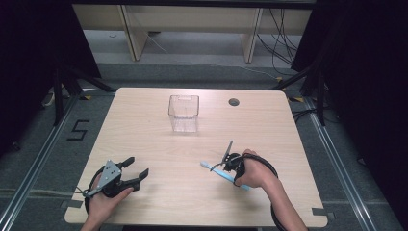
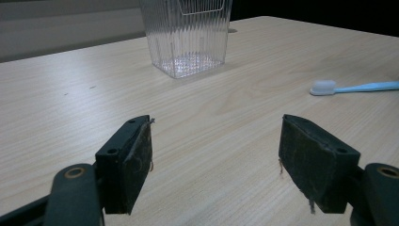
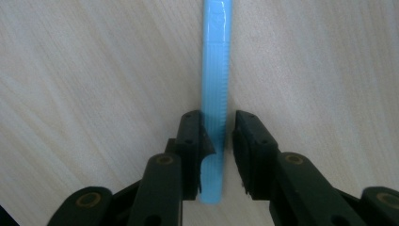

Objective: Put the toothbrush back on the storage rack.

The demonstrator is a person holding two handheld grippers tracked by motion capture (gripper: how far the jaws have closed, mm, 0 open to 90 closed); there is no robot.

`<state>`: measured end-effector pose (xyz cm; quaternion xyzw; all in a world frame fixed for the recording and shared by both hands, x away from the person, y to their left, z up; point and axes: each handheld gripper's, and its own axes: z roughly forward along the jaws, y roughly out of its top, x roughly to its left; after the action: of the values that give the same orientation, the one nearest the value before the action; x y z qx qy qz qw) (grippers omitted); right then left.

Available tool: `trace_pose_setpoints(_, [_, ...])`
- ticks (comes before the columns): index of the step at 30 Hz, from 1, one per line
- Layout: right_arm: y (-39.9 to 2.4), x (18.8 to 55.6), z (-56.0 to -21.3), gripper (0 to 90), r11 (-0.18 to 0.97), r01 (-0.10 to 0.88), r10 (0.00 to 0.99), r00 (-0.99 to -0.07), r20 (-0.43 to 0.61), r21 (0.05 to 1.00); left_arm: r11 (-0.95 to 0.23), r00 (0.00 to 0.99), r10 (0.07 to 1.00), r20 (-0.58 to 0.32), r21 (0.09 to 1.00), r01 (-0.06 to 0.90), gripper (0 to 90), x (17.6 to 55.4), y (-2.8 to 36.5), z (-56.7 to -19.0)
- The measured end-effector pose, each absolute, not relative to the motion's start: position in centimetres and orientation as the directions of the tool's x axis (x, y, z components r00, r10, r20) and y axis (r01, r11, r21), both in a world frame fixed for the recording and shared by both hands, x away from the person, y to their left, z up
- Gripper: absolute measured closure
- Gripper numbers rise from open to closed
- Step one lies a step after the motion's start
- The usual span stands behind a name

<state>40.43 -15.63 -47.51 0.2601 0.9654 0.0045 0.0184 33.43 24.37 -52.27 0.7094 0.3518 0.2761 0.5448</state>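
A light blue toothbrush point(image 1: 217, 171) lies on the wooden table point(image 1: 144, 130) at the front right, its white head pointing left. My right gripper point(image 1: 226, 169) points down onto its handle. In the right gripper view the jaws of that gripper point(image 3: 220, 129) pinch the handle of the toothbrush point(image 3: 216, 70) near its end, shut on it. My left gripper point(image 1: 138, 166) rests at the front left, open and holding nothing. From the left gripper point(image 2: 216, 136) the toothbrush point(image 2: 350, 87) shows at the far right.
A clear ribbed plastic cup point(image 1: 183, 113) stands upright at the table's middle back, seen ahead of the left jaws as the cup point(image 2: 186, 37). A round cable hole point(image 1: 234, 102) sits near the back edge. Dark stands flank the table.
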Motion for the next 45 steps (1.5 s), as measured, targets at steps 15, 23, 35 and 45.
trace_pose_setpoints(15, [-14.9, 41.0, -47.5, 75.4, 0.861, 0.509, 0.509, -0.861, -0.008, 0.014, -0.157, 0.602, 0.798, 0.005, 0.967, 0.2, 25.8, 33.4, 24.4, -52.3])
trace_pose_setpoints(23, [-14.8, 41.2, -47.5, 78.8, 0.863, 0.506, 0.506, -0.863, 0.001, 0.008, -0.159, 0.603, 0.798, 0.007, 0.967, 0.2, 25.8, 33.4, 24.4, -52.3])
trace_pose_setpoints(35, [-14.8, 40.7, -46.3, 79.3, 0.851, 0.515, 0.518, -0.856, 0.0, 0.101, -0.16, 0.609, 0.793, 0.008, 0.967, 0.196, 26.5, 33.6, 24.4, -52.3])
trace_pose_setpoints(45, [-15.4, 39.8, -44.8, 79.3, 0.831, 0.478, 0.506, -0.862, -0.032, 0.284, -0.158, 0.607, 0.795, 0.001, 0.966, 0.207, 27.5, 33.5, 24.4, -52.3])
